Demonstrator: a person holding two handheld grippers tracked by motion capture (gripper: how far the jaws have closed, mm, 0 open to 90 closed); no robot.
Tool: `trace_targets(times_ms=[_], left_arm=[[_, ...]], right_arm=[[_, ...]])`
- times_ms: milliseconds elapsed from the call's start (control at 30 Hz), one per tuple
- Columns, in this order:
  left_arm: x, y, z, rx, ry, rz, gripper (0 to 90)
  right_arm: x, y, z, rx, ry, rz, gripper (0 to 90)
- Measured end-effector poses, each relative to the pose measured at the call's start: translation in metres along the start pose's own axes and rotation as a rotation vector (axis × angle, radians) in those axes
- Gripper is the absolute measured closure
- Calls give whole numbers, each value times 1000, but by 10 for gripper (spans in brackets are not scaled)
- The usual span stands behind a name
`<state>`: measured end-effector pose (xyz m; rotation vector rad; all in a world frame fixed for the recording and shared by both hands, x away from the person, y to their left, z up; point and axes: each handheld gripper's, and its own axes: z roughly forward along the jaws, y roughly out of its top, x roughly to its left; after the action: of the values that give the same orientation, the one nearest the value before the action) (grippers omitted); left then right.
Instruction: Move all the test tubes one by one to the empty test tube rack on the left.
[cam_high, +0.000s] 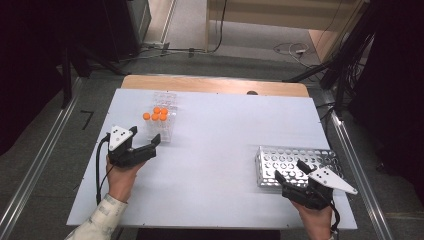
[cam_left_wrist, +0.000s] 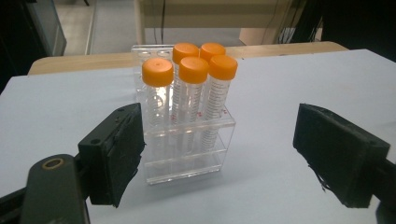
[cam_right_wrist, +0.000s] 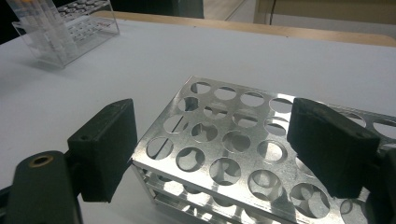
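Field notes, bench session. Five orange-capped tubes stood upright in the clear acrylic rack at the far left of the white surface; they were bunched at its near end, the rest of its holes looking empty as far as I could make out through the plastic.

My left gripper sat just short of that rack, fingers spread wide and released; nothing lay between them, the tubes being a little beyond the tips; no pad touched a tube or the rack.

My right gripper rested at the perforated metal rack on the near right of the surface; its fingers straddled the rack's near corner; whether they pressed on the metal or merely flanked it I could not tell, since the contact line fell in shadow.

Progress, as I judged it: the transfer had barely begun, if at all; every hole I could see in the metal rack was vacant; all five tubes remained in the clear one; neither gripper carried a tube. Left to do: close on a tube below its cap, lift it straight out, carry it across the bare middle of the surface, seat it in the metal rack; then the other four.
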<state>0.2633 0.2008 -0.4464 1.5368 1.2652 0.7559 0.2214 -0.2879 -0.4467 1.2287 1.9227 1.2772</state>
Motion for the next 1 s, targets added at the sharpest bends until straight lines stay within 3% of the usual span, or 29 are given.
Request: trace_targets(times_ms=[133, 267, 533, 1000], left_arm=[[-2, -3, -5, -7, -12, -7, 167], [-6, -5, -11, -3, -56, -19, 156], [-14, -10, -20, -9, -92, 1, 155], [-24, -22, -38, -11, -112, 21, 155]], right_arm=[[-2, -1, 0, 1, -3, 0, 145], [-4, -1, 0, 2, -11, -1, 145], [-6, -3, 0, 4, -20, -1, 145], [-8, -4, -1, 6, -28, -2, 145]])
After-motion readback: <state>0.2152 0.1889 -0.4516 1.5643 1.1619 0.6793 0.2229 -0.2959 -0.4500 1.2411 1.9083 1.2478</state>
